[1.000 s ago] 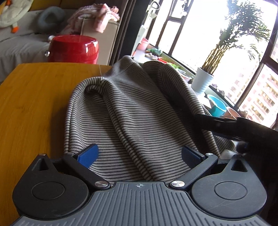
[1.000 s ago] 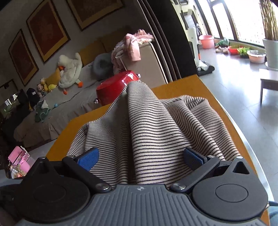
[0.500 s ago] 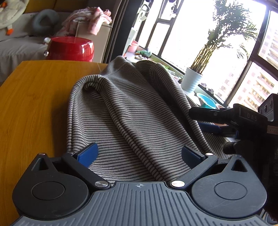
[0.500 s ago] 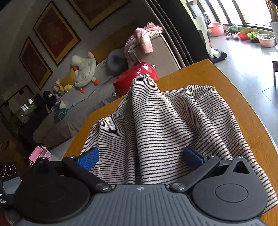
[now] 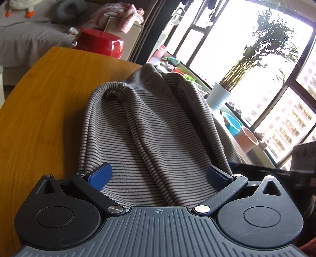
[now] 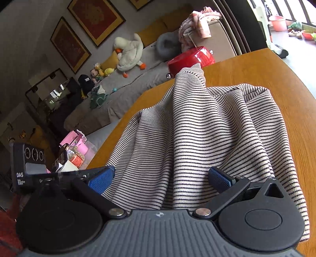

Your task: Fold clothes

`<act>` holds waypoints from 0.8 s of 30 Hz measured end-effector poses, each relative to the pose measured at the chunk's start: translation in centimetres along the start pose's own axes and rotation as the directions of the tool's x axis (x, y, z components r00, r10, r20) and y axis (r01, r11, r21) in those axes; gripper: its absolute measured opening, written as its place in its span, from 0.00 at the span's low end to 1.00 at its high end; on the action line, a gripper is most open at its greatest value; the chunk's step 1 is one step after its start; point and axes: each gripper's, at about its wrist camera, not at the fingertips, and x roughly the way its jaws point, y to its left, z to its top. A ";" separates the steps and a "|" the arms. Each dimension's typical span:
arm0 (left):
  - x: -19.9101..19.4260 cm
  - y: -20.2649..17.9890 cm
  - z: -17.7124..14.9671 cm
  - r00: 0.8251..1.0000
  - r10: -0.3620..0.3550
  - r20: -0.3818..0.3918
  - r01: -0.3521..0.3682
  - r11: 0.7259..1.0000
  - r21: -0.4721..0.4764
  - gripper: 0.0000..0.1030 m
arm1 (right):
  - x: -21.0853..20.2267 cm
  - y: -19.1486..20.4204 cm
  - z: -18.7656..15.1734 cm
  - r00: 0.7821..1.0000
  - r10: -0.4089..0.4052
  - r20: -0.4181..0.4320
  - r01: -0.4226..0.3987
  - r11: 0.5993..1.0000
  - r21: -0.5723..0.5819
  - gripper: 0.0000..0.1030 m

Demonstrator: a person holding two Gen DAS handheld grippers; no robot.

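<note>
A grey-and-black striped garment (image 5: 150, 126) lies bunched in long folds on the wooden table (image 5: 43, 102). It also shows in the right wrist view (image 6: 207, 134). My left gripper (image 5: 158, 176) has its blue pads spread wide, with the near edge of the garment lying between them. My right gripper (image 6: 160, 179) is likewise wide open over the garment's near edge. The two grippers sit side by side: the right one's body shows at the right edge of the left wrist view (image 5: 300, 158), and the left one shows at the left edge of the right wrist view (image 6: 29, 164).
A red pot (image 5: 98, 44) stands past the table's far edge. Behind it is a grey sofa (image 6: 128, 83) with a plush duck (image 6: 128, 53) and pink clothes (image 5: 120, 16). A potted plant (image 5: 221, 98) and tubs stand by the window. Boxes (image 6: 75, 146) sit left of the table.
Both grippers have pulled back and tilted, dragging the view; the garment now lies lower and more stretched toward me. The other gripper's body has come into each view's edge.
</note>
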 end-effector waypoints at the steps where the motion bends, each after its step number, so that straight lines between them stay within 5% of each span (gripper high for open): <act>1: 0.1 0.1 0.2 1.000 -0.001 -0.011 0.001 1.000 0.001 1.00 | -0.3 0.5 0.0 1.000 -0.024 0.002 0.024 0.999 -0.028 1.00; 4: 0.6 -0.2 0.3 1.000 0.023 -0.017 -0.022 0.998 0.053 1.00 | -1.5 3.0 0.9 0.987 -0.115 0.115 0.135 0.972 -0.190 1.00; 8: 1.1 -1.3 0.3 0.998 0.067 -0.011 -0.065 0.993 0.099 1.00 | -1.5 5.4 3.1 0.942 -0.218 0.255 0.302 0.882 -0.362 0.91; 12: 1.8 -2.3 2.7 1.000 0.018 0.023 -0.021 0.990 0.139 1.00 | 2.1 5.0 6.0 0.925 -0.301 0.232 0.372 0.842 -0.390 0.63; 16: 4.1 -3.0 5.7 0.996 0.024 0.082 -0.042 0.973 0.226 1.00 | 5.8 2.9 7.8 0.908 -0.373 0.191 0.419 0.826 -0.378 0.63; 20: 7.6 -0.3 6.8 0.999 -0.006 0.037 0.002 0.994 0.108 1.00 | 8.1 1.6 9.6 0.931 -0.345 0.115 0.362 0.846 -0.392 0.16; 22: 8.1 1.3 6.4 0.998 -0.032 0.051 0.029 0.998 0.047 1.00 | 8.1 1.8 11.3 0.933 -0.331 0.141 0.360 0.838 -0.410 0.11; 24: 7.9 2.3 6.1 0.995 -0.062 0.076 0.061 0.998 0.012 1.00 | 7.5 1.8 13.8 0.904 -0.357 0.234 0.425 0.803 -0.418 0.10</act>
